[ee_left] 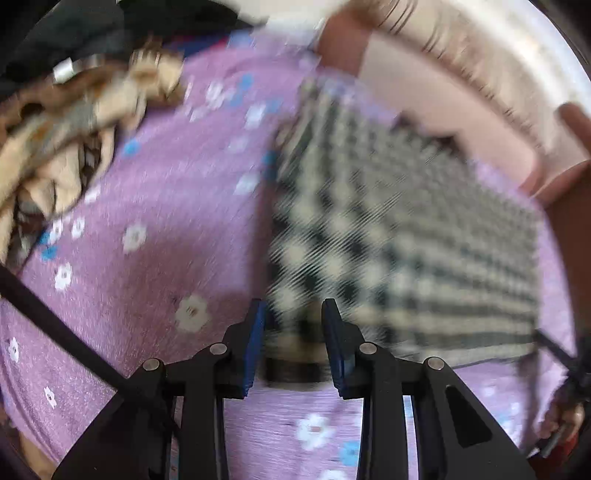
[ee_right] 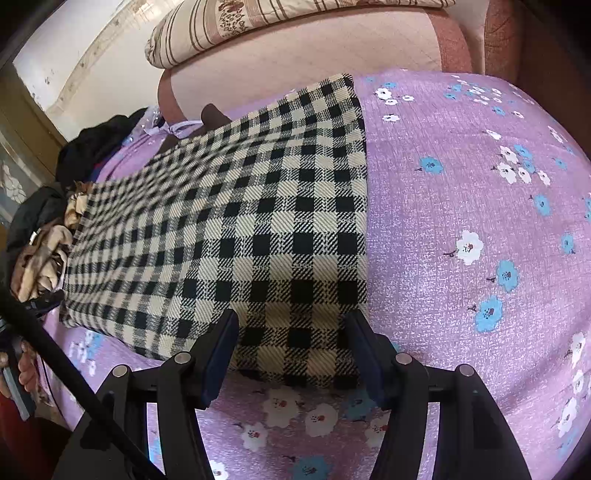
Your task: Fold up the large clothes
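A black-and-cream checked garment (ee_right: 258, 221) lies folded into a long flat strip on a purple flowered bed sheet (ee_right: 461, 206). My right gripper (ee_right: 291, 332) is open, its blue-padded jaws standing either side of the garment's near edge, nothing held. In the blurred left wrist view the same garment (ee_left: 399, 236) lies ahead and to the right. My left gripper (ee_left: 293, 325) is open over the garment's near left corner, its jaws apart with cloth showing between them but not pinched.
A heap of tan and brown clothes (ee_left: 62, 140) lies on the sheet at the left, also in the right wrist view (ee_right: 44, 254). Dark clothes (ee_right: 96, 144) sit behind it. A pink headboard (ee_right: 295, 55) and striped pillow (ee_right: 240, 22) stand at the far side.
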